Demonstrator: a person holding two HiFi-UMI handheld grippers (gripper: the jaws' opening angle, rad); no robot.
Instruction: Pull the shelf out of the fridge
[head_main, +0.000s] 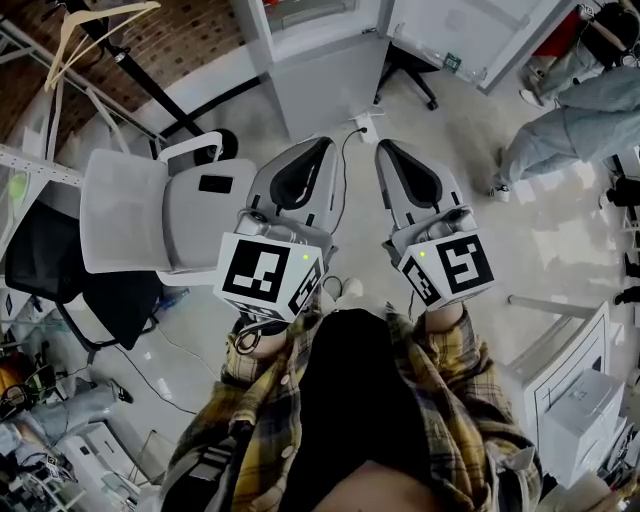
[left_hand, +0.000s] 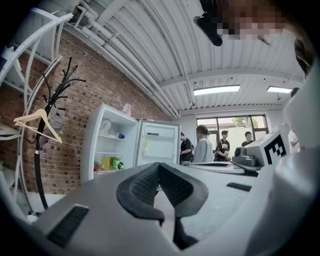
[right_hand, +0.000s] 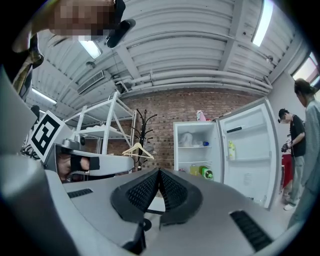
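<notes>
The white fridge (head_main: 318, 55) stands ahead with its door (head_main: 470, 35) swung open to the right. Its shelves (left_hand: 107, 152) show in the left gripper view, holding a yellow container and a green can; they also show as shelves (right_hand: 195, 161) in the right gripper view. Both grippers are held side by side in front of the person, well short of the fridge. The left gripper (head_main: 325, 146) (left_hand: 160, 166) is shut with nothing between its pads. The right gripper (head_main: 384, 148) (right_hand: 159, 172) is likewise shut and empty.
A white office chair (head_main: 160, 212) stands close on the left. A coat rack with a wooden hanger (left_hand: 37, 125) is left of the fridge against the brick wall. Several people (head_main: 575, 115) stand to the right. A white cabinet (head_main: 580, 400) sits at the lower right.
</notes>
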